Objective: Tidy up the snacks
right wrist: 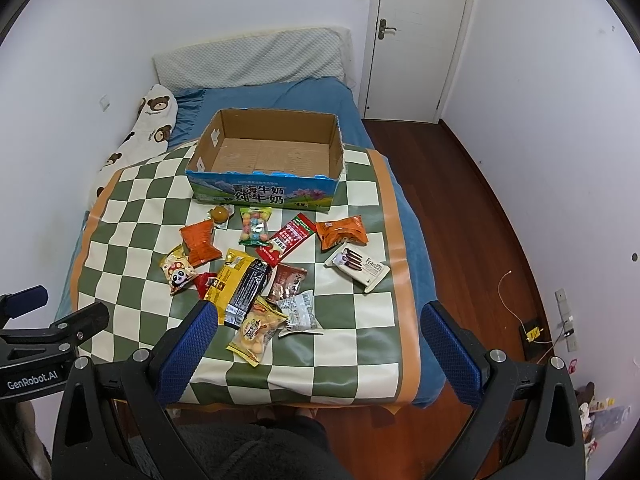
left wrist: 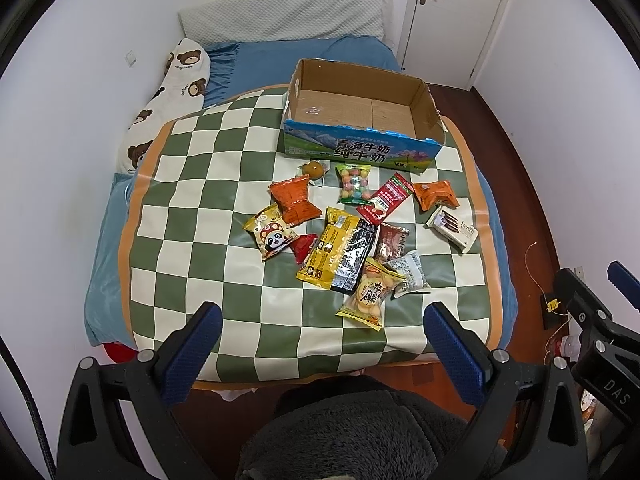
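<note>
Left hand-held gripper point(left wrist: 322, 322): blue-padded fingers spread wide apart, gripping nothing, hovering above the near edge of the checkered mat point(left wrist: 208, 216). Right hand-held gripper point(right wrist: 318, 318): likewise spread wide and empty, above the mat's near edge, blue pads point(right wrist: 448, 350) framing the closest packets.

Nearest, on the mat: a yellow cracker packet point(left wrist: 370, 294), touching a clear wrapper with a barcode label point(left wrist: 410, 272) just to its right. Behind these, a long yellow packet point(left wrist: 332, 248) with a black packet point(left wrist: 354, 258) lying partly over it, and a brown packet point(left wrist: 392, 242) beside them. To the left, a yellow packet with a panda figure point(left wrist: 272, 232), a small red packet point(left wrist: 302, 246) tucked against it, and an orange crinkled bag point(left wrist: 296, 198) just behind. Farther back, a clear bag of coloured candy balls point(left wrist: 354, 182), a red sachet point(left wrist: 386, 198), and a round orange item in clear wrap point(left wrist: 313, 169) close to the box front. To the right, a second orange bag point(left wrist: 436, 196) and a white wafer pack point(left wrist: 454, 230), apart from the central cluster.

At the mat's far edge, an open cardboard milk box point(left wrist: 356, 148) with a blue printed front, nothing inside. Under all of it, a bed with a blue sheet point(right wrist: 280, 96), a bear-print pillow point(right wrist: 154, 120) along the left wall, a white door point(right wrist: 416, 40) beyond.
</note>
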Demonstrator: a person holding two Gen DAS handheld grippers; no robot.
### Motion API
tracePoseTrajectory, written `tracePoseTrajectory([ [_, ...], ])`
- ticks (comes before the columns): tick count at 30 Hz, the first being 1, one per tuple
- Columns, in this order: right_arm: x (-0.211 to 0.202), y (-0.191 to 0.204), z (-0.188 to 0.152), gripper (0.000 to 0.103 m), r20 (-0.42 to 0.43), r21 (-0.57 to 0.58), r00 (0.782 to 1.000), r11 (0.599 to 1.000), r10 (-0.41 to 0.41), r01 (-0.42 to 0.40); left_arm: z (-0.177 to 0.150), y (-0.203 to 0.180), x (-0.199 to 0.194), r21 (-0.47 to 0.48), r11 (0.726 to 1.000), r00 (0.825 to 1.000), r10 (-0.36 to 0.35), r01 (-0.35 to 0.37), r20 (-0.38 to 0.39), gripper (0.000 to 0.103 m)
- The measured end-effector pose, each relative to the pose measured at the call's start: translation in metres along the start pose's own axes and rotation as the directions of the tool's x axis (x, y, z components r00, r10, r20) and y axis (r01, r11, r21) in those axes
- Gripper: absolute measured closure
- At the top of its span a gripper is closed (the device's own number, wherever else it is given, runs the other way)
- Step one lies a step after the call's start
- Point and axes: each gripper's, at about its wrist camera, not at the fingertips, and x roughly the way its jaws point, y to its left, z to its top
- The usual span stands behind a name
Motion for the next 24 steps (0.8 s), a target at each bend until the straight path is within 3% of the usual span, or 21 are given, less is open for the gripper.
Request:
tracePoseTrajectory([
  [21, 0.001, -0.001, -0.001, 0.0, -0.002, 0.006, 1.0, 1.0, 0.005, -0.005, 0.0, -0.002, 0.0, 0.002, 1.0, 1.0, 0.005, -0.005, 0.003, 0.0],
  [24, 0.015, -0.005, -0.001, 0.0, -0.025, 0.027, 1.0, 1.0, 0.016, -0.015, 0.006, -0.001, 0.008, -0.013, 0.999, 0.999, 0.044, -0.044, 0.022, 0.0],
])
